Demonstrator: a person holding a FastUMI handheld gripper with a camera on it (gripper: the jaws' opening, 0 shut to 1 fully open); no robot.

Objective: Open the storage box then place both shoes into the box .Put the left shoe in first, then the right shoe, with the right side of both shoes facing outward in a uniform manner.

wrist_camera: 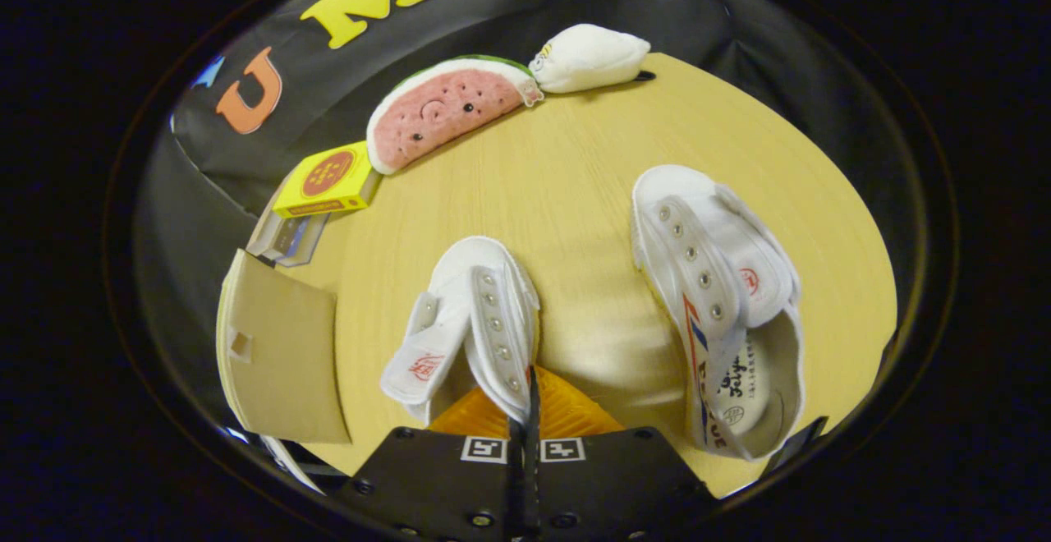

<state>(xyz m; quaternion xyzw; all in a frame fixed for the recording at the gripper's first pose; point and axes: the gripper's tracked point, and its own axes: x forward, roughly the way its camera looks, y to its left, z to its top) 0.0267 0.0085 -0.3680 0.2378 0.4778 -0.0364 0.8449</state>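
From my end the gripper (525, 419) has its jaws clenched tight on the side wall of the nearer white shoe (472, 324), right by the eyelet row, tongue flopped off to one side. The other white shoe (714, 304) lies on the worktop (566, 189) just beside that one, not touching, opening facing up. On the opposite side of the gripped shoe there's a brown cardboard flap (279, 345), I think the storage box lid but the view's warped there. Well beyond the gripped shoe: a yellow carton (328, 181), a watermelon plush (443, 111) and a white plush (587, 57).
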